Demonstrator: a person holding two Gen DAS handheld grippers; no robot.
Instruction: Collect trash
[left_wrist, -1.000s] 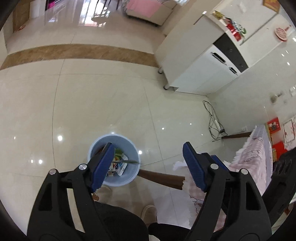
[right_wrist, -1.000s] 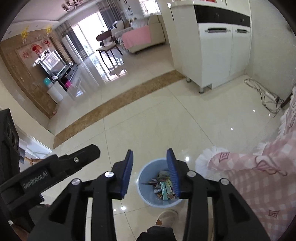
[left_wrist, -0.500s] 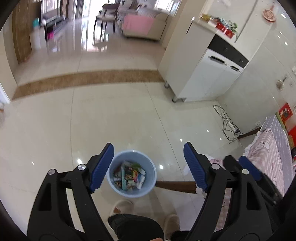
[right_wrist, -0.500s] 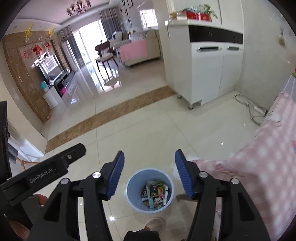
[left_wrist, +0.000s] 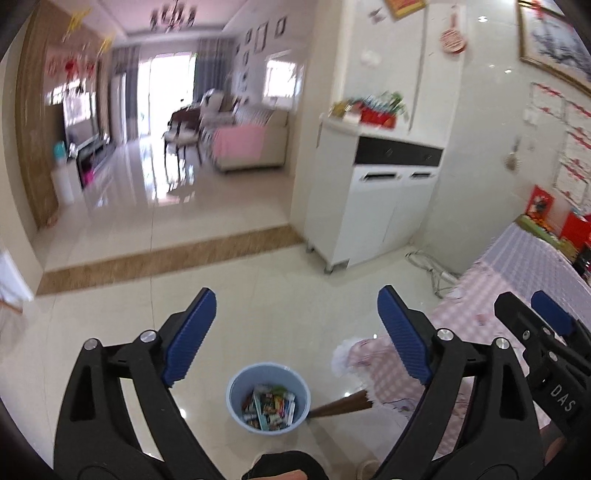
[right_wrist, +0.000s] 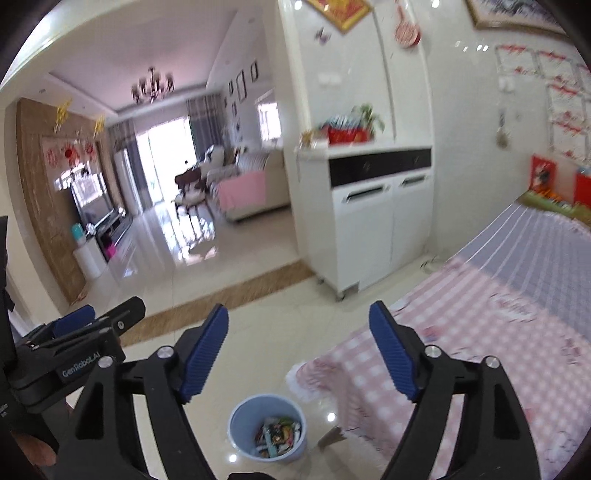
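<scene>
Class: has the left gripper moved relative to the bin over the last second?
Yes. The left gripper has lifted up and away: the bin, earlier beside the left finger, now sits lower between both fingers.

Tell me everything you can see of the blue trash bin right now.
The trash bin is a round, pale blue, plastic-looking bucket with no lid, standing upright on the glossy tile floor. Mixed colourful wrappers lie inside, well below the rim. A brown table leg stands just beside it, under the pink checked cloth. Neither gripper touches it.
</scene>
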